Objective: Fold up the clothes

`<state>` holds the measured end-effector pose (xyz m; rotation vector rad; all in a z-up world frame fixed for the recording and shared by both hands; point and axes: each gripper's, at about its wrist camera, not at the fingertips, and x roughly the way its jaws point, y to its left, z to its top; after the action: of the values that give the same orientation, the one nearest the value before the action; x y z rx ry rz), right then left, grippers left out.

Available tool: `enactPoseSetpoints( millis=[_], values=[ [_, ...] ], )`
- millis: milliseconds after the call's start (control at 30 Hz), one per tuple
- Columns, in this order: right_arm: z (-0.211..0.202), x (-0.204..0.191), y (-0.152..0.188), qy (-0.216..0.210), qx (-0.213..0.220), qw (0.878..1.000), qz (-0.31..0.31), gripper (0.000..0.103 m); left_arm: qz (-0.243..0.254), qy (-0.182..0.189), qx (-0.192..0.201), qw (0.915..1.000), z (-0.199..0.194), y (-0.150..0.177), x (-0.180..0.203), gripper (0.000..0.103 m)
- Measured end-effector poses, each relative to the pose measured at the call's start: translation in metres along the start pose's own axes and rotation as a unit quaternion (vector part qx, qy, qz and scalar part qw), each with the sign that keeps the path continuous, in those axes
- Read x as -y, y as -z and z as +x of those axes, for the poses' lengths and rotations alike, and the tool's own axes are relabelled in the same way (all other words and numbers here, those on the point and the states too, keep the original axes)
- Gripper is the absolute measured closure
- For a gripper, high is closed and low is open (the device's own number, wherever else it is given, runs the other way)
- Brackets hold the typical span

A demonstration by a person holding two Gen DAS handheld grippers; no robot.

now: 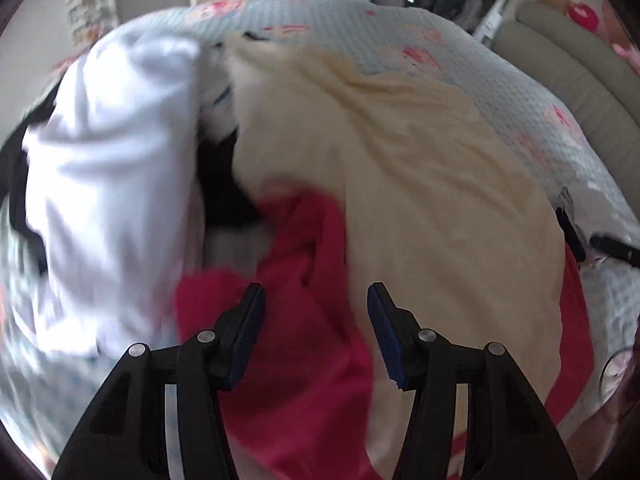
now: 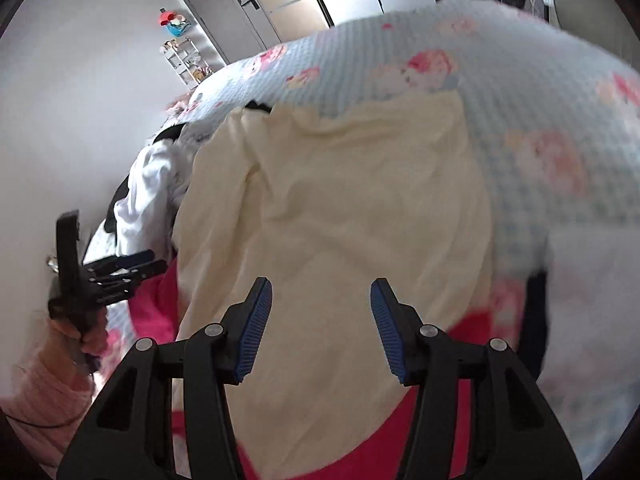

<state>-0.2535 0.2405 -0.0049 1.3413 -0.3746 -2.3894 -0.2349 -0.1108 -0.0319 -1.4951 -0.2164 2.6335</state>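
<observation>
Bed (image 2: 520, 92): cream garment (image 2: 340, 208) spread over red garment (image 1: 304, 320), white garment (image 1: 104, 184) at nine o'clock.
Left tongs (image 1: 316, 300): spread, empty, above red garment.
Right tongs (image 2: 321, 295): spread, empty, above cream garment.

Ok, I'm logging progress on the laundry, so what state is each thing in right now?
Left gripper: open, holding nothing.
Right gripper: open, holding nothing.
Cream garment: spread over the bed, wrinkled, lying on the red one.
Red garment: partly covered, bunched.
White garment: crumpled, unfolded.
Floral bedspread: laid out under the clothes.

Black claw (image 2: 318, 302) arms, ribbed blue pads (image 2: 256, 328), silver pivot screws; pink knit sleeve (image 2: 44, 392).
</observation>
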Motion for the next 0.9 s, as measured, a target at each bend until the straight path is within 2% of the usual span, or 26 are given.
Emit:
enactPoseSetpoints(
  millis=[67, 100, 167, 267, 367, 400, 433, 467, 500, 567, 600, 667, 733, 767, 833, 900],
  values=[
    [0.000, -0.001, 0.047, -0.015, -0.019, 0.999, 0.035, 0.050, -0.101, 0.032, 0.001, 0.9944, -0.013, 0.045, -0.026, 0.048],
    [-0.003, -0.003, 0.075, -0.024, -0.026, 0.998, 0.050, 0.050, -0.132, 0.044, 0.001, 0.9903, -0.018, 0.059, -0.036, 0.048],
    [-0.011, -0.004, 0.107, -0.012, -0.031, 0.997, 0.069, 0.050, -0.190, 0.049, 0.012, 0.9804, -0.029, 0.096, -0.047, 0.048],
    [-0.025, -0.008, 0.146, -0.003, -0.029, 0.995, 0.099, 0.050, -0.229, 0.081, -0.018, 0.9699, -0.018, 0.129, -0.056, 0.046],
    [-0.021, -0.007, 0.174, -0.032, -0.059, 0.990, 0.128, 0.049, -0.217, 0.109, -0.034, 0.9695, -0.006, 0.132, -0.046, 0.046],
    [-0.014, -0.003, 0.183, -0.017, -0.086, 0.987, 0.138, 0.049, -0.213, 0.137, -0.035, 0.9668, -0.001, 0.129, -0.042, 0.048],
    [-0.006, 0.000, 0.191, -0.002, -0.112, 0.983, 0.147, 0.049, -0.216, 0.172, -0.043, 0.9602, 0.004, 0.127, -0.039, 0.048],
    [0.002, 0.002, 0.199, 0.008, -0.133, 0.979, 0.158, 0.049, -0.224, 0.189, -0.049, 0.9548, 0.010, 0.126, -0.035, 0.048],
    [0.001, 0.004, 0.204, -0.004, -0.125, 0.978, 0.165, 0.049, -0.228, 0.196, -0.053, 0.9523, 0.017, 0.123, -0.031, 0.048],
    [-0.002, 0.008, 0.208, -0.027, -0.101, 0.978, 0.183, 0.048, -0.228, 0.194, -0.044, 0.9530, 0.026, 0.123, -0.027, 0.048],
    [-0.005, 0.011, 0.207, -0.036, -0.086, 0.977, 0.194, 0.047, -0.242, 0.197, -0.036, 0.9494, 0.031, 0.126, -0.028, 0.048],
    [-0.008, 0.019, 0.201, -0.038, -0.045, 0.973, 0.221, 0.044, -0.294, 0.200, 0.001, 0.9346, 0.029, 0.142, -0.031, 0.051],
    [-0.010, 0.024, 0.193, 0.024, -0.015, 0.971, 0.237, 0.044, -0.348, 0.199, 0.032, 0.9155, 0.026, 0.154, -0.033, 0.052],
    [-0.008, 0.023, 0.190, 0.027, -0.001, 0.971, 0.238, 0.044, -0.359, 0.201, 0.044, 0.9105, 0.025, 0.156, -0.032, 0.052],
    [-0.005, 0.019, 0.186, 0.020, 0.018, 0.971, 0.238, 0.042, -0.342, 0.190, 0.060, 0.9184, 0.021, 0.151, -0.024, 0.052],
    [0.002, 0.007, 0.184, -0.014, 0.017, 0.975, 0.219, 0.045, -0.291, 0.199, 0.078, 0.9326, 0.015, 0.141, -0.015, 0.052]
  ],
)
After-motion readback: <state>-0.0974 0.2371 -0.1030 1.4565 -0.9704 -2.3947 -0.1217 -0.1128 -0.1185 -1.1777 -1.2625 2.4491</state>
